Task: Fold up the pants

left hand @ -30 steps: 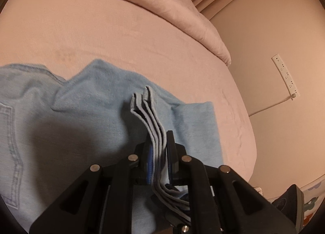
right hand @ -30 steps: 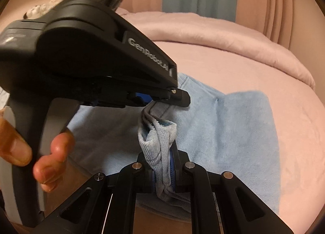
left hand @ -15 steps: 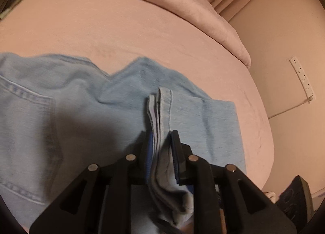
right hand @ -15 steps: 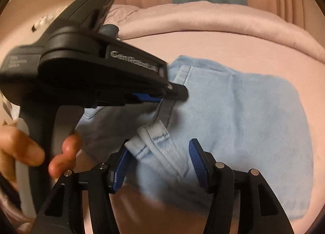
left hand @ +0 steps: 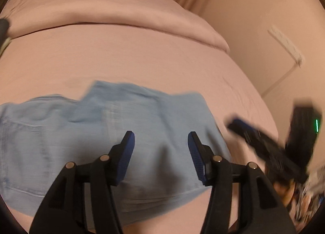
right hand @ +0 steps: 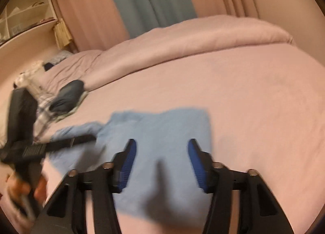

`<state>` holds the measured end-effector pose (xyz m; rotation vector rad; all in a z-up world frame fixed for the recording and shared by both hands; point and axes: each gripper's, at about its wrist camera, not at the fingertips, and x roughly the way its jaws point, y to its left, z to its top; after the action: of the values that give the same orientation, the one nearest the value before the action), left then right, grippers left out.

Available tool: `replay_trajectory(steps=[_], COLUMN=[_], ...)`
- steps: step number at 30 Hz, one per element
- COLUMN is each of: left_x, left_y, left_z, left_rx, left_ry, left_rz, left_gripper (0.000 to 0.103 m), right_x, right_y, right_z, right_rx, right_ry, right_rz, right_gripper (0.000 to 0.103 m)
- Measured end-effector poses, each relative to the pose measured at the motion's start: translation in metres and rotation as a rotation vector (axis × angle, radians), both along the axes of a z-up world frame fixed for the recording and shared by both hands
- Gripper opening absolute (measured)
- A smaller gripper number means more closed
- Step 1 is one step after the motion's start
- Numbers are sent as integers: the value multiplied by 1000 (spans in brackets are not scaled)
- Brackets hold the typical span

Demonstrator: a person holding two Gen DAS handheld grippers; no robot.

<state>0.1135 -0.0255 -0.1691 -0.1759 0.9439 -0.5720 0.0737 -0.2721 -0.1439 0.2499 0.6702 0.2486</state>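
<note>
One pair of light blue pants lies folded on the pink bed (the edges are blurred). Two grippers hang over it, both spread wide and grasping nothing: the left hand-held gripper and the right hand-held gripper.

We look through two fisheye cameras, one riding just behind each gripper's fingers and facing forward along them. Our left wrist view sits above the left gripper, tilted down and close over the pants, with the bed stretching ahead and a wall off to its right. Our right wrist view looks past the right gripper down at the same pants from a little farther back, curtains ahead. Both views share the pants and the bed, and each catches the other gripper at its edge, blurred.
</note>
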Motion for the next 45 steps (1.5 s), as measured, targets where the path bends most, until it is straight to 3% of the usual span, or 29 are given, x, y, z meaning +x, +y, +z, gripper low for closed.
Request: replay_trajectory(steps=[3,5,9,14,19,25,28,31,35,39,42,45], left_x=[-3,-7,-19,-29,-37,-41,-34,-36,-46,-52,-57,-58], left_y=[-26,-30,-21,-12,-2,-12,-12,-3,6,26,44,73], left_z=[-18,-35,-51,-50,-50,-50,-49,-47,-42,-35,-26,-20], left_rx=[56,72,86,87,68,65,42,5,11,-28,36,16], left_ry=[26,66,53,50,57,80,102,125,108,131,86,77], left_rz=[-52,-60,-66,-81,-80,-70,-55,-30,-24,1,60,125], left_gripper=[54,54,51,51,51,51,51,51,51,52,56,58], right_x=[39,59,86,76,27,-32,-54,-57,-60,-60,-54,-44], right_y=[-1,7,19,16,15,39,54,58,55,70,90,117], right_z=[-3,-8,-52,-43,-25,-56,-66,-61,-45,-35,-30,-28], right_rx=[-48,-78,-160,-133,-78,-217,-302,-315,-267,-227,-214,-206], right_ry=[53,91,255,237,124,158,61,67,91,63,42,21], right_rz=[12,47,103,75,57,40,-19,-53,-42,4,57,127], right_gripper=[25,22,17,16,16,17,17,17,17,21,22,22])
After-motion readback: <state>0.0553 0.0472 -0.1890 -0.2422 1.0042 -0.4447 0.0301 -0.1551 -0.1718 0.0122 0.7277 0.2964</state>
